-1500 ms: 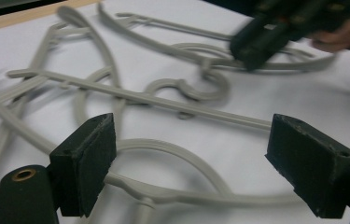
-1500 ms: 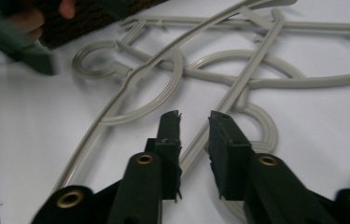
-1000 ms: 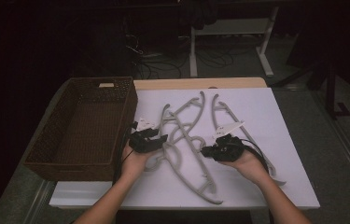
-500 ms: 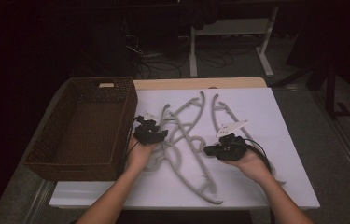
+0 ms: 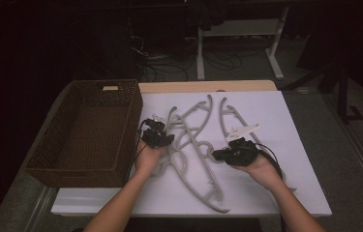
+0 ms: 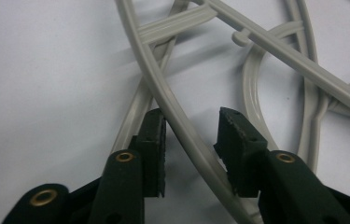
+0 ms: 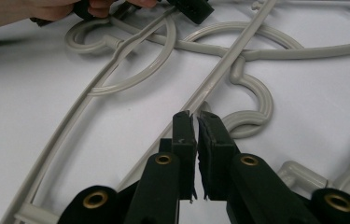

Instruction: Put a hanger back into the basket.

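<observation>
Several grey plastic hangers (image 5: 192, 126) lie tangled in the middle of the white table (image 5: 276, 116). My left gripper (image 5: 162, 138) is at the pile's left side. In the left gripper view it (image 6: 192, 125) is open, its jaws straddling one curved hanger bar (image 6: 172, 109) without pinching it. My right gripper (image 5: 217, 155) is at the pile's right side, pointing left. In the right gripper view it (image 7: 196, 120) is shut with nothing seen between the pads, its tips just over a straight hanger bar (image 7: 231, 56) next to a hook (image 7: 256, 100).
An empty brown wicker basket (image 5: 133, 116) stands on the table's left, close beside my left hand. Bare white table lies to the right of the pile and along the front edge (image 5: 266, 205). Dark floor, cables and a stand's legs lie beyond the far edge.
My left gripper has moved away from the person, further up the pile's left side. The right gripper has stayed nearly in place.
</observation>
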Available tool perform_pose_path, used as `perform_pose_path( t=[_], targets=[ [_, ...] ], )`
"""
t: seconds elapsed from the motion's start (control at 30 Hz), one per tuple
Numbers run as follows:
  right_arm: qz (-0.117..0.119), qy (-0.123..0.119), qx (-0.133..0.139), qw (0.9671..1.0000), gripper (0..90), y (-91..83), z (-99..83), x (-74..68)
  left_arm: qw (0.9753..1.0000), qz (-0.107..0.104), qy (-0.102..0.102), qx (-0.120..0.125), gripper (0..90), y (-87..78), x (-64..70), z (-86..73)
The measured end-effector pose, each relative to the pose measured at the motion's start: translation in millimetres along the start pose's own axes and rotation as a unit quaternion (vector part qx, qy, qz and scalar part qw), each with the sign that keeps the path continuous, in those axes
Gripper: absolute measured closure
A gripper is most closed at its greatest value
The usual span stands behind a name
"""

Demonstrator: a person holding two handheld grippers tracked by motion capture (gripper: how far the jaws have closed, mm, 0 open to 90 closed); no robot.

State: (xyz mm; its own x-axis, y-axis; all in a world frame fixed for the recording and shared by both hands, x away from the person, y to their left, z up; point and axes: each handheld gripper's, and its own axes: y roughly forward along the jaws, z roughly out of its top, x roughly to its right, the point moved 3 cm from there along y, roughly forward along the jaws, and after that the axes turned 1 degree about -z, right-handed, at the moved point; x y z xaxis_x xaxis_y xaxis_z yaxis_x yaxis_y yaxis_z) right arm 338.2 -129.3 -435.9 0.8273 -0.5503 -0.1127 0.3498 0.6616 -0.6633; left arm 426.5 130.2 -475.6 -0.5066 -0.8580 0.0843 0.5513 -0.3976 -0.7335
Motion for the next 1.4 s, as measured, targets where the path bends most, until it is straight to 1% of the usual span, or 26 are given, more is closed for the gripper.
perform_pose_path(
  t=[0.1, 0.13, 0.23, 0.33, 0.43, 0.47, 0.5, 0.53, 0.57, 0.6, 0.67, 0.7, 0.73, 0.77, 0.8, 0.83, 0.87, 0.9, 0.93, 0.97, 1.0, 1.03, 1.07, 1.17, 1.27, 1.4],
  targets=[
    [0.0, 0.0, 0.001, 1.0, 83.9, -0.4, 0.1, 0.1, 1.0, -0.002, -0.003, -0.005, 66.0, 1.2, 2.3, 2.4],
    [-0.001, -0.001, 0.002, 1.0, 83.9, -0.9, 0.2, 0.5, 0.9999, -0.012, -0.009, -0.005, 67.3, 1.0, 4.4, 3.9],
    [-0.002, -0.001, 0.003, 1.0, 83.9, -2.1, 0.1, 1.1, 0.9998, -0.018, -0.011, 0.002, 69.9, -1.3, 8.7, 6.8],
    [-0.004, -0.001, 0.006, 1.0, 83.9, -3.3, 0.1, 1.9, 0.9996, -0.024, -0.011, 0.001, 72.7, -3.1, 11.0, 9.3],
    [-0.004, 0.0, 0.01, 0.9999, 83.9, -4.6, 0.4, 2.3, 0.9993, -0.032, -0.013, 0.011, 75.4, -7.5, 15.5, 15.7],
    [-0.003, 0.0, 0.011, 0.9999, 83.8, -5.0, 0.6, 2.3, 0.9987, -0.043, -0.016, 0.02, 76.5, -12.5, 19.7, 22.1],
    [-0.004, -0.001, 0.012, 0.9999, 83.9, -5.3, 0.7, 2.5, 0.9987, -0.043, -0.016, 0.02, 77.7, -12.5, 19.7, 22.1],
    [-0.003, 0.0, 0.013, 0.9999, 83.9, -5.7, 0.7, 2.3, 0.9985, -0.047, -0.006, 0.026, 78.7, -16.5, 25.0, 28.9],
    [-0.003, 0.0, 0.014, 0.9999, 83.9, -6.1, 0.9, 2.3, 0.9985, -0.047, -0.006, 0.026, 79.5, -16.5, 25.0, 28.9],
    [-0.003, 0.0, 0.015, 0.9999, 83.8, -6.3, 1.0, 2.4, 0.9983, -0.048, 0.006, 0.032, 80.1, -18.2, 30.6, 36.5],
    [-0.004, 0.0, 0.018, 0.9998, 83.9, -7.0, 1.5, 2.4, 0.9981, -0.05, 0.009, 0.034, 81.0, -17.9, 33.1, 40.3],
    [-0.005, 0.0, 0.019, 0.9998, 83.8, -7.3, 1.6, 2.3, 0.9977, -0.054, 0.023, 0.033, 81.2, -14.7, 37.8, 48.4],
    [-0.006, 0.0, 0.02, 0.9998, 83.8, -7.7, 1.7, 2.3, 0.9976, -0.053, 0.03, 0.033, 81.3, -11.1, 40.5, 52.7],
    [-0.005, 0.001, 0.021, 0.9998, 83.9, -8.1, 1.8, 2.3, 0.9976, -0.053, 0.03, 0.033, 81.4, -11.1, 40.5, 52.7],
    [-0.006, 0.0, 0.021, 0.9998, 83.9, -8.3, 1.9, 2.5, 0.9969, -0.057, 0.046, 0.028, 81.4, -2.8, 45.0, 61.5],
    [-0.006, -0.001, 0.021, 0.9998, 83.9, -8.5, 1.9, 2.5, 0.9968, -0.056, 0.052, 0.022, 81.6, 1.7, 47.2, 65.8],
    [-0.006, 0.0, 0.022, 0.9997, 83.8, -8.8, 1.9, 2.5, 0.9968, -0.056, 0.052, 0.022, 81.8, 1.7, 47.2, 65.8],
    [-0.006, -0.001, 0.022, 0.9997, 83.9, -8.9, 1.8, 2.7, 0.9956, -0.062, 0.068, 0.02, 82.0, 11.4, 53.0, 74.3],
    [-0.006, -0.001, 0.022, 0.9997, 83.9, -9.0, 1.7, 3.1, 0.9952, -0.057, 0.079, 0.013, 82.1, 16.4, 55.7, 78.4],
    [-0.006, -0.001, 0.023, 0.9997, 83.9, -9.1, 1.6, 3.4, 0.9952, -0.057, 0.079, 0.013, 82.1, 16.4, 55.7, 78.4],
    [-0.006, -0.001, 0.023, 0.9997, 83.9, -9.3, 1.5, 3.8, 0.9933, -0.053, 0.102, 0.008, 82.1, 26.4, 61.2, 86.4],
    [-0.006, -0.001, 0.023, 0.9997, 83.9, -9.3, 1.5, 3.8, 0.9933, -0.053, 0.102, 0.008, 82.1, 26.4, 61.2, 86.4],
    [-0.007, 0.0, 0.023, 0.9997, 83.9, -9.8, 1.2, 4.3, 0.9918, -0.053, 0.116, 0.003, 82.1, 35.5, 64.3, 93.9],
    [-0.007, 0.0, 0.025, 0.9997, 83.9, -10.5, 1.2, 4.7, 0.9892, -0.055, 0.136, -0.005, 82.1, 48.8, 68.2, 103.4],
    [-0.007, 0.0, 0.025, 0.9997, 83.9, -11.6, 1.2, 4.5, 0.9879, -0.057, 0.144, -0.008, 82.1, 60.3, 71.4, 108.5],
    [-0.007, 0.002, 0.027, 0.9996, 83.9, -13.3, 0.2, 4.8, 0.9869, -0.064, 0.147, -0.019, 81.7, 71.4, 73.1, 106.4]
  ],
)
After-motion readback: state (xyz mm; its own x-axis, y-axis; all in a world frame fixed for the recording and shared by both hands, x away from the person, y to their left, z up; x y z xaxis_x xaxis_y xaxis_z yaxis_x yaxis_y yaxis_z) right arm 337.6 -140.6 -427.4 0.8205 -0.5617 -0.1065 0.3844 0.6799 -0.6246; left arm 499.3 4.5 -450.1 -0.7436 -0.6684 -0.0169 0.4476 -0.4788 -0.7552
